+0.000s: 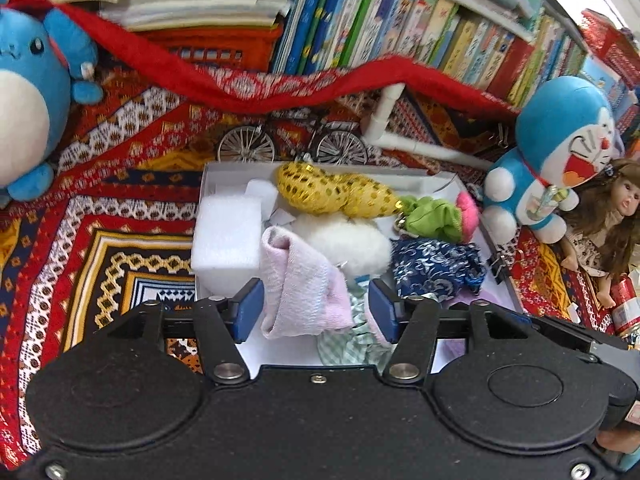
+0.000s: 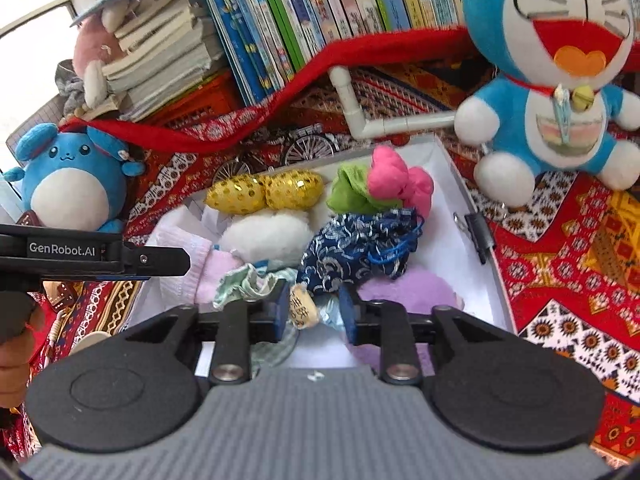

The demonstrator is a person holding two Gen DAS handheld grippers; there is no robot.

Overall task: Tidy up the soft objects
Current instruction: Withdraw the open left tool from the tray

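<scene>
Both claws stand released over the box [image 1: 208,176]: left gripper [image 1: 316,308] astride the pink towel [image 1: 298,280], right gripper [image 2: 314,308] around a tag [image 2: 302,306]. Closing now could snag the towel or tag and drag it over the near edge.

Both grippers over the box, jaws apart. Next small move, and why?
Probably lift both grippers clear. The left gripper stands open around the pink towel, pads not pressing it; the right gripper is open over a small tag. Both lie inside the white box with the other soft items, so they look released.
</scene>
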